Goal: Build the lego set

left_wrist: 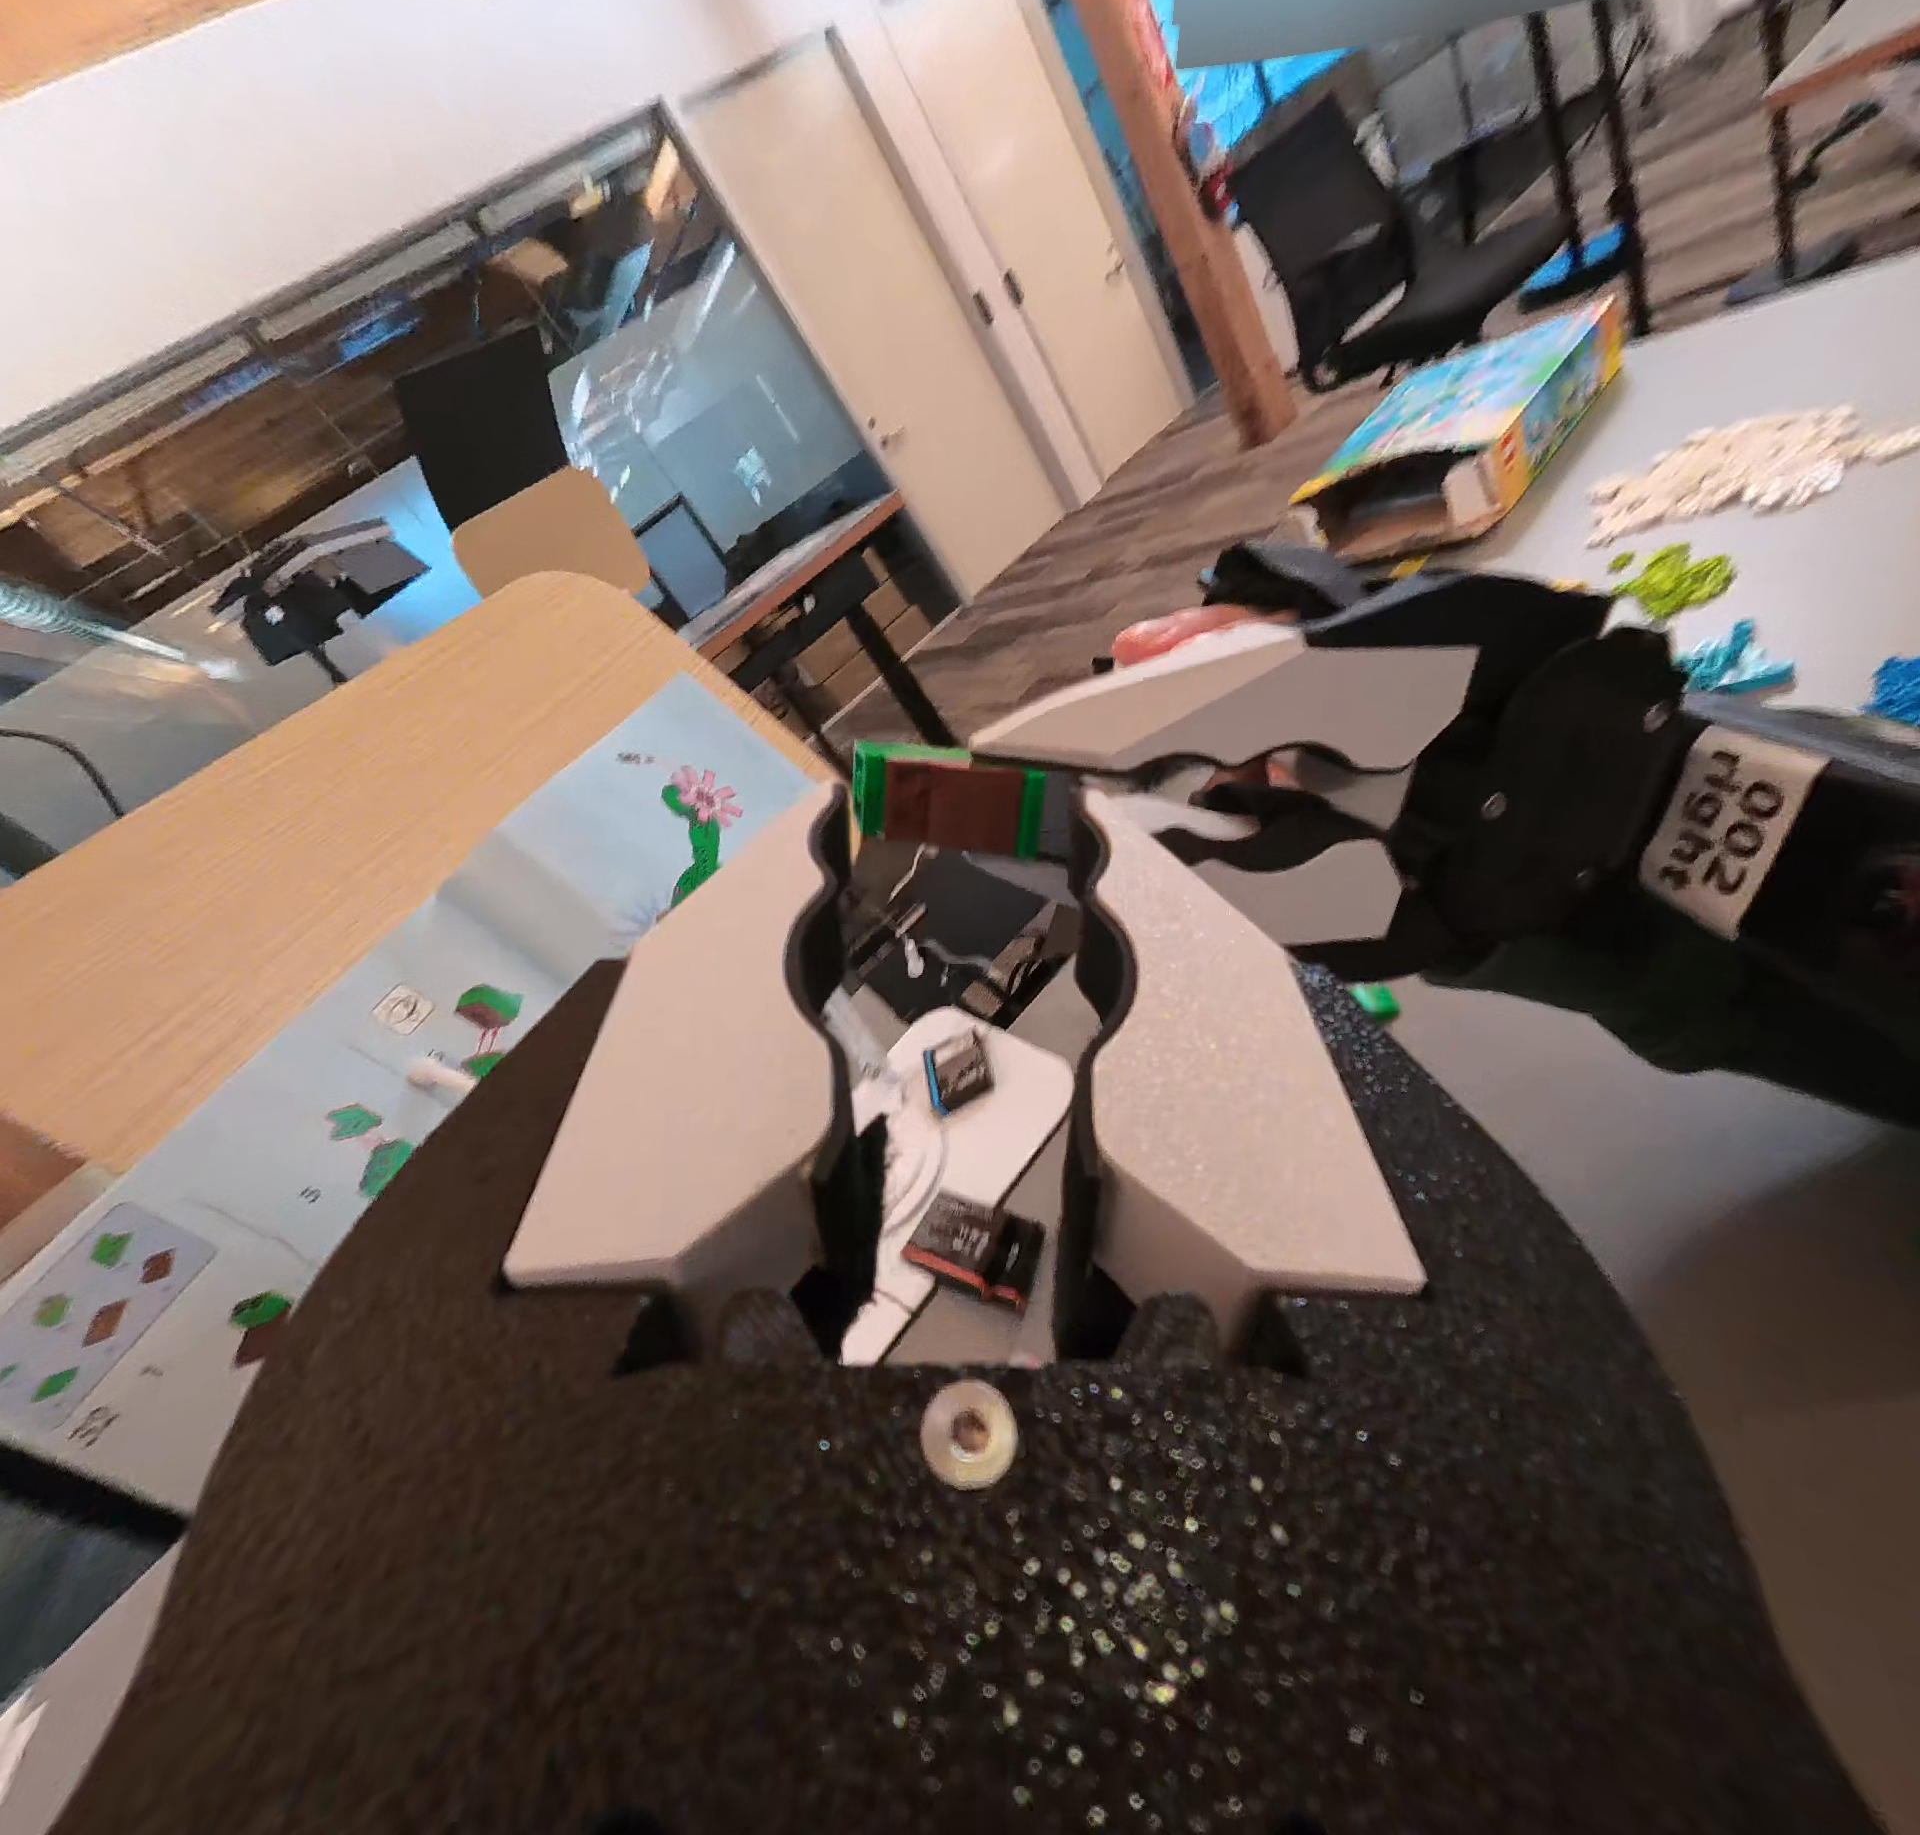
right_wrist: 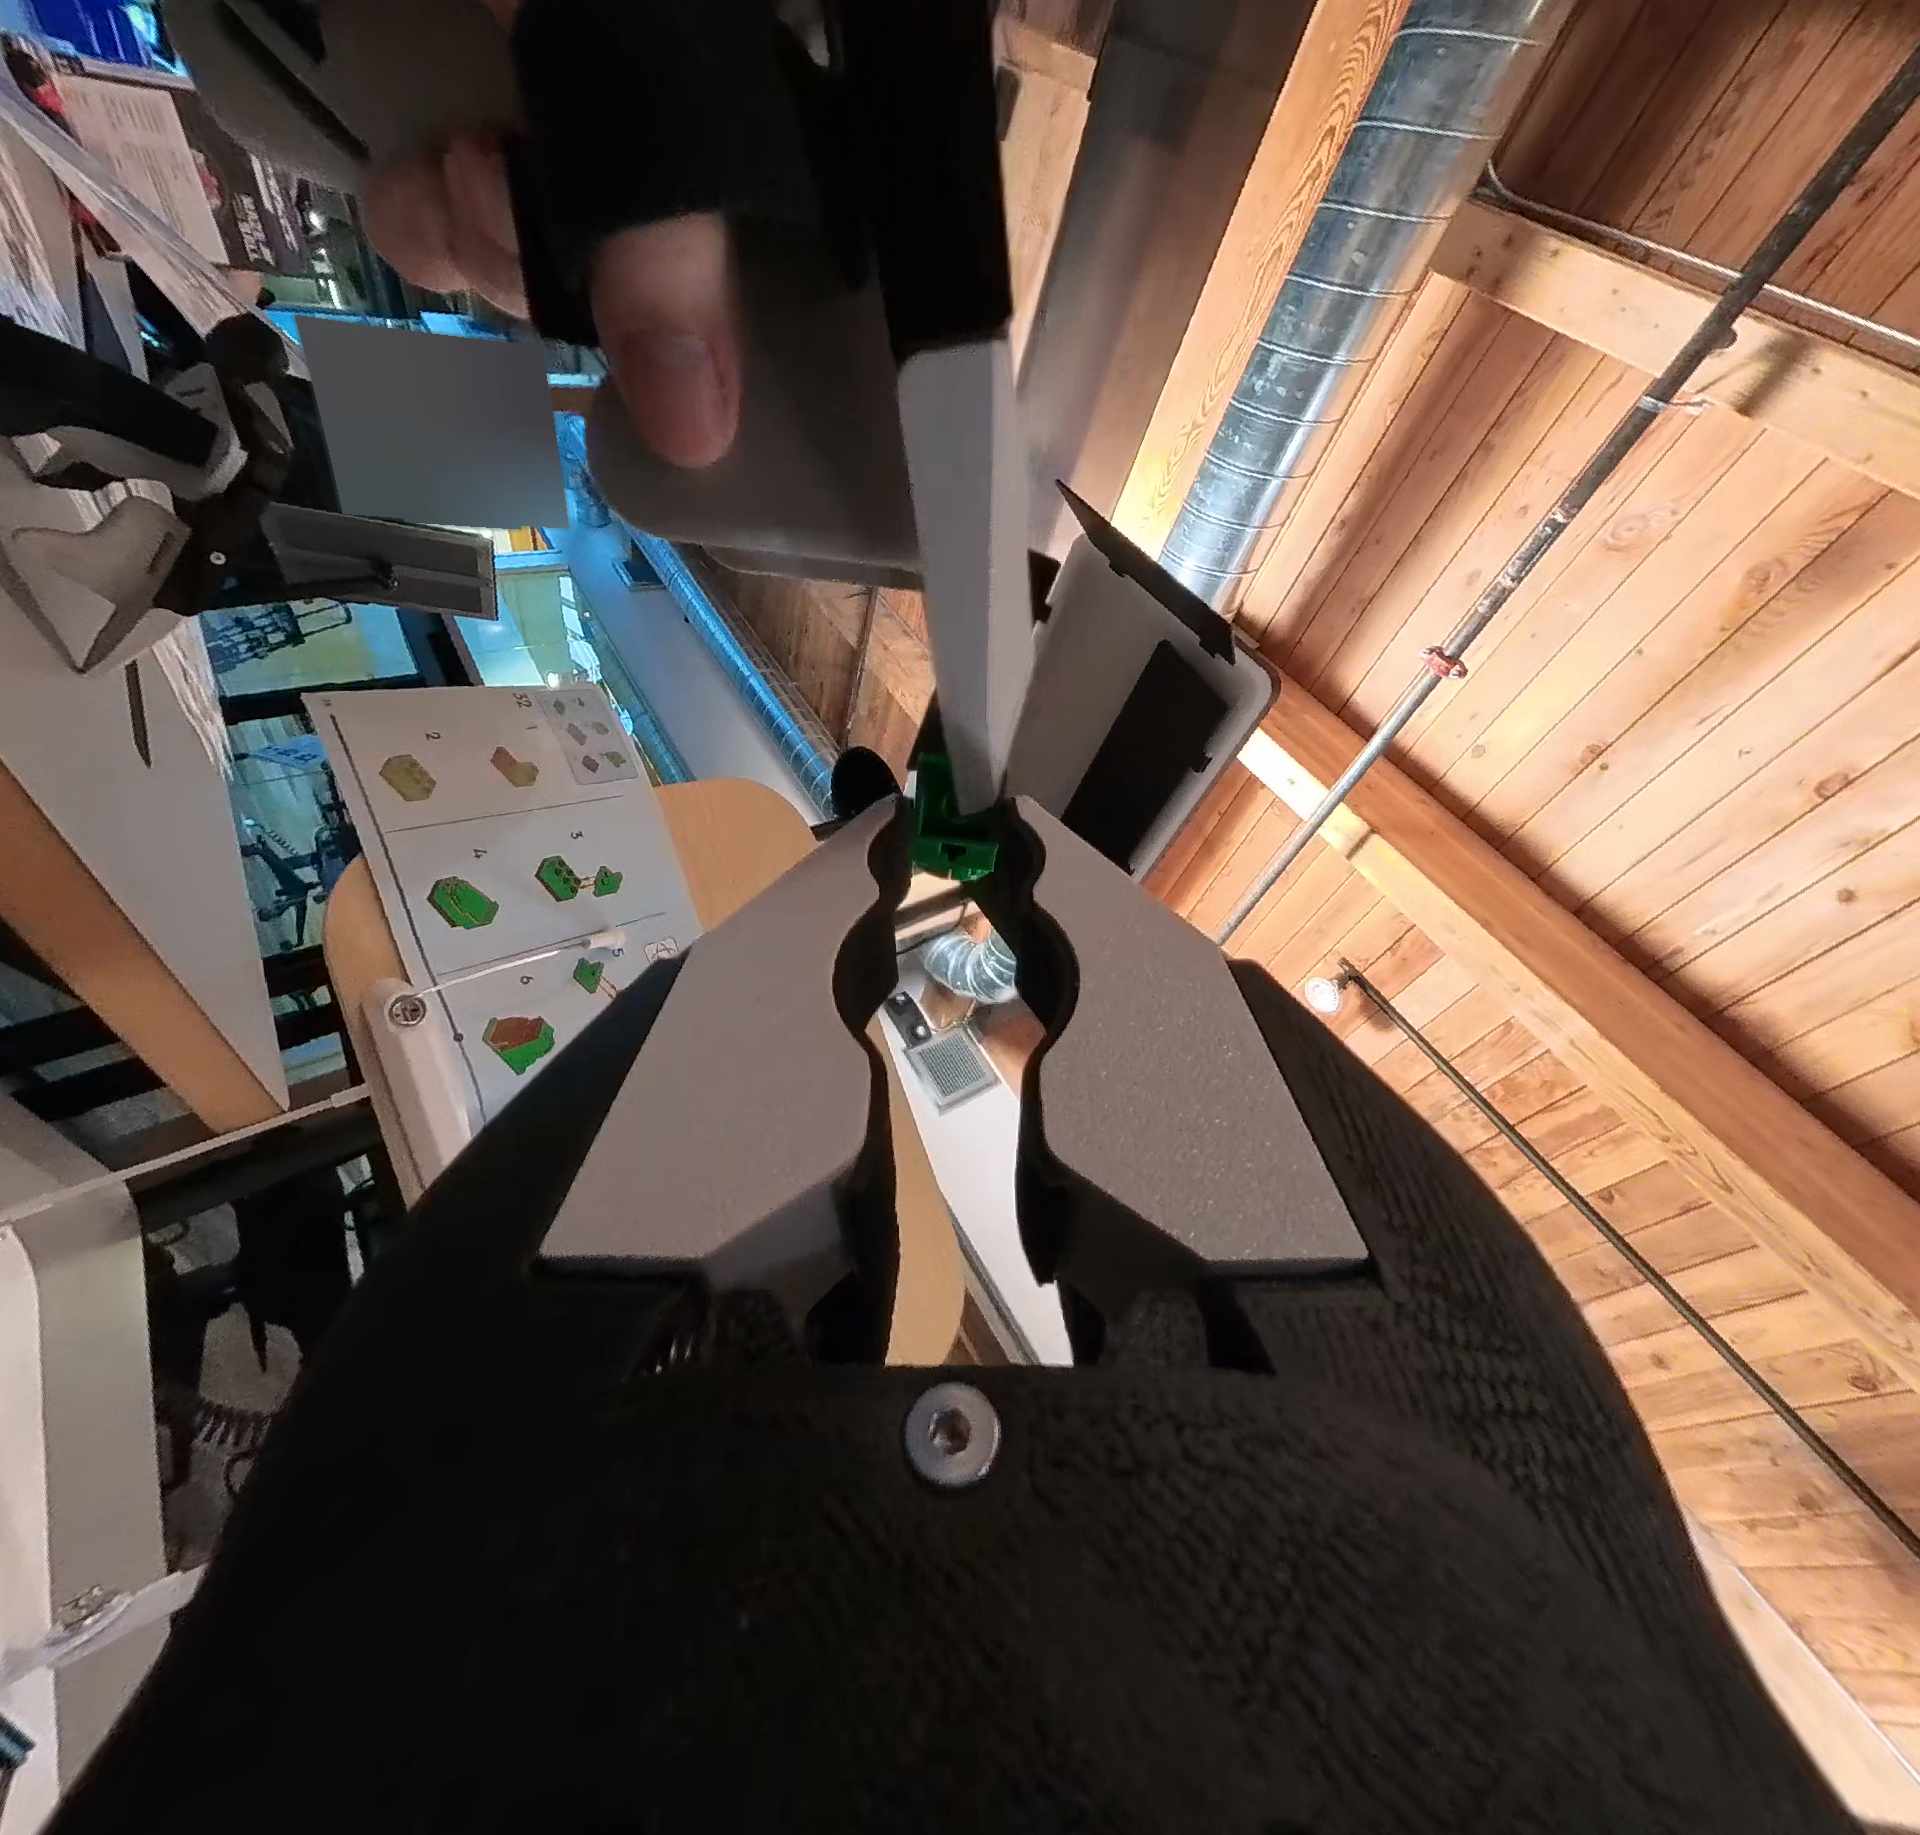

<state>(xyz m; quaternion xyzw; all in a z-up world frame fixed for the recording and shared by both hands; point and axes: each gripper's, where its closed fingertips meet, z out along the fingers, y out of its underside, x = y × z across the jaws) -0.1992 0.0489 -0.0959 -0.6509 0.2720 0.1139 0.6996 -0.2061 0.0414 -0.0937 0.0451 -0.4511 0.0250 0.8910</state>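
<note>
A small green and brown lego assembly [left_wrist: 951,798] is held in the air between both grippers. My left gripper [left_wrist: 961,809] has its fingertips at the assembly's two ends and looks shut on it. My right gripper [left_wrist: 1081,783] comes in from the right and meets the assembly's right, green end. In the right wrist view my right gripper [right_wrist: 956,814] is shut on the green part [right_wrist: 951,835]. One of the left gripper's fingers [right_wrist: 961,590] comes down onto that part from above, and a person's gloved hand [right_wrist: 665,331] holds that gripper.
An open instruction booklet [left_wrist: 364,1058] leans on a wooden stand [left_wrist: 260,798], and it also shows in the right wrist view [right_wrist: 499,850]. On the grey table [left_wrist: 1558,1214] at the right are the lego box [left_wrist: 1475,414] and piles of white [left_wrist: 1745,466], lime [left_wrist: 1673,580] and blue [left_wrist: 1891,684] pieces. Only a small space, under 4 cm, lies between the two pairs of fingers.
</note>
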